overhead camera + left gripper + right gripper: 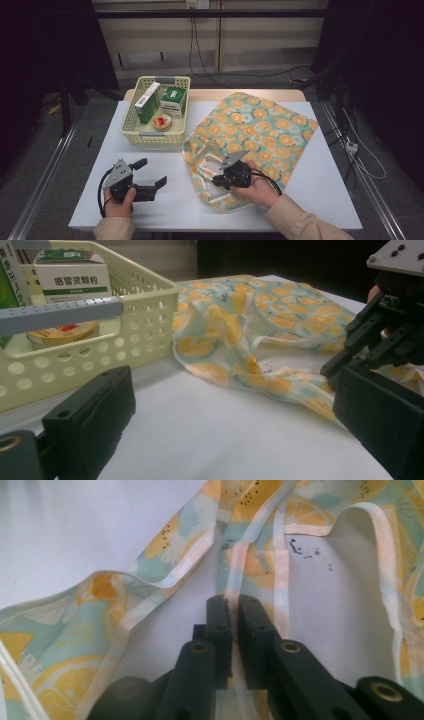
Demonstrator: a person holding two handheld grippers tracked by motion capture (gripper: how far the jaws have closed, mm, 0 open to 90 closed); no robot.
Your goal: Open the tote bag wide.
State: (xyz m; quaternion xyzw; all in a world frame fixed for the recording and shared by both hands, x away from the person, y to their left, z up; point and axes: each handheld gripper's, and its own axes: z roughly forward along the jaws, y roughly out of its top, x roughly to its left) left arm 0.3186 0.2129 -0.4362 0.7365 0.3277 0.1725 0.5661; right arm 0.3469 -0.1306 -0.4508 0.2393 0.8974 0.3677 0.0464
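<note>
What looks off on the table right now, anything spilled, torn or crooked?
Little stands out. The lemon-print fabric bag lies rumpled near its opening, one strap pinched in the right gripper. Small dark specks mark its pale lining. The perforated cream plastic basket sits square.

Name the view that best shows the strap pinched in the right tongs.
The right gripper view: the strap runs straight between the shut right tongs. The high view has the hand covering that spot on the bag. The left gripper view shows the straps loosely, from the side.
</note>
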